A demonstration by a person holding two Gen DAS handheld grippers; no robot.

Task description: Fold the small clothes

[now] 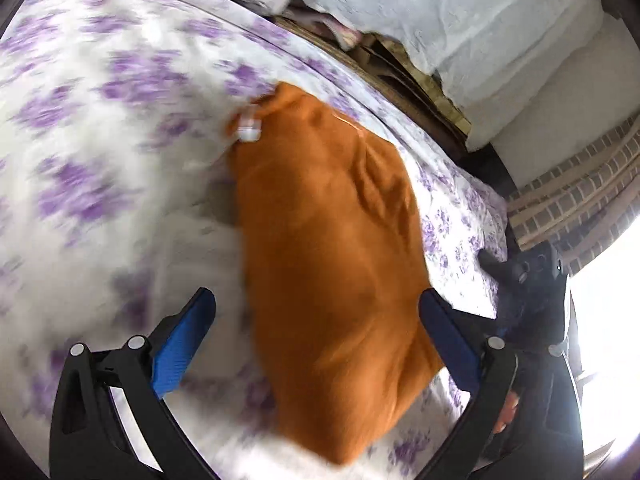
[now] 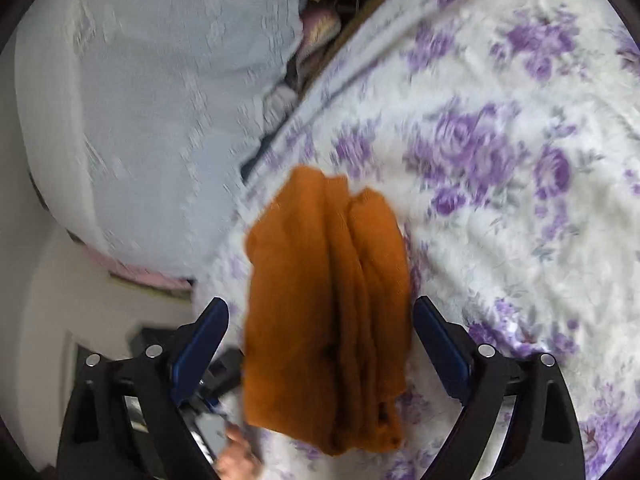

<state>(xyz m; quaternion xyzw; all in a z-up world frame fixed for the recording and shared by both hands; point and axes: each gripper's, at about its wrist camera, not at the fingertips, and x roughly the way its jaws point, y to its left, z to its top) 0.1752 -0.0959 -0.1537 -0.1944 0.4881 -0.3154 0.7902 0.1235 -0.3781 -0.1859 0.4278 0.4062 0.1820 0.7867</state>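
Observation:
A folded orange garment [image 1: 328, 240] lies on the bed, with a white tag [image 1: 249, 128] at its far end. My left gripper [image 1: 316, 300] stands open; its blue pads [image 1: 180, 352] sit on either side of the garment's near part and do not press it. In the right wrist view the same orange garment [image 2: 328, 300] shows as a narrow bundle with lengthwise folds. My right gripper [image 2: 322, 308] is open and straddles it, pads clear of the cloth. A hand [image 2: 236, 460] and part of the other tool show at the bottom left.
The bed carries a white sheet with purple flowers [image 1: 100, 140] [image 2: 500, 160]. Beyond its far edge stands something covered in pale lace cloth [image 1: 460, 12] [image 2: 160, 100], with a dark gap of stacked items [image 1: 400, 76] between. A brick-patterned wall [image 1: 580, 184] is to the right.

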